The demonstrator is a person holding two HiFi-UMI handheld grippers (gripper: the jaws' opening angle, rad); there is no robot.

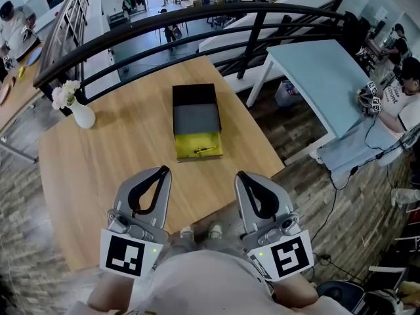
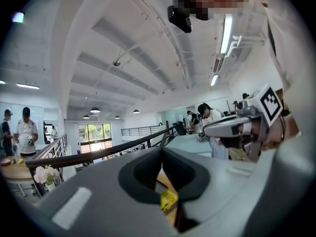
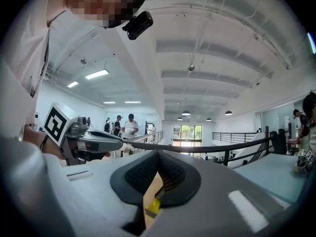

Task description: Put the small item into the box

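Note:
A black box (image 1: 195, 108) lies in the middle of the round wooden table (image 1: 98, 176). Its yellow drawer (image 1: 198, 146) is pulled out toward me. A small dark item (image 1: 205, 150) lies inside the drawer. My left gripper (image 1: 164, 170) hovers near the table's front edge, short of the drawer and to its left, shut on nothing. My right gripper (image 1: 240, 174) is level with it on the drawer's right, also shut and empty. A bit of the yellow drawer (image 2: 168, 200) shows under the closed jaws in the left gripper view, and the drawer (image 3: 153, 206) also shows in the right gripper view.
A white vase with flowers (image 1: 77, 110) stands at the table's left edge. A black railing (image 1: 197, 18) curves behind the table. A light blue table (image 1: 321, 71) stands to the right, with a seated person (image 1: 401, 104) beyond it.

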